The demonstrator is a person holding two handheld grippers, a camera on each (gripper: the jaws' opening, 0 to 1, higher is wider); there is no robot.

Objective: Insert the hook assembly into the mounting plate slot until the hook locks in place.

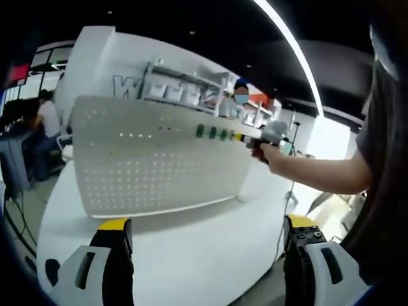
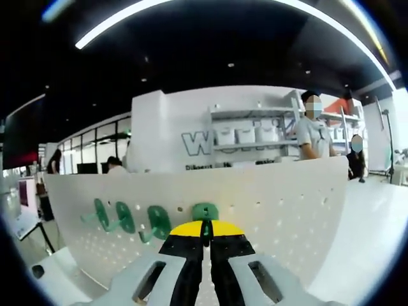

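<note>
A white perforated mounting plate (image 1: 153, 159) stands upright on a white table (image 1: 191, 248). Three green hooks (image 1: 211, 132) sit in a row near its upper right. In the left gripper view, a hand holds my right gripper (image 1: 240, 137) against the plate just right of that row. My left gripper (image 1: 207, 245) hangs well back from the plate, open and empty. In the right gripper view, my right gripper (image 2: 204, 228) is shut on a green hook (image 2: 205, 211) pressed to the plate (image 2: 287, 210). The other green hooks (image 2: 124, 218) stand to its left.
Behind the plate are a white wall with shelves of bins (image 2: 245, 135) and people standing (image 2: 313, 134). Another person sits at a desk on the far left (image 1: 46, 121). The person's arm (image 1: 319, 172) reaches across the right side of the table.
</note>
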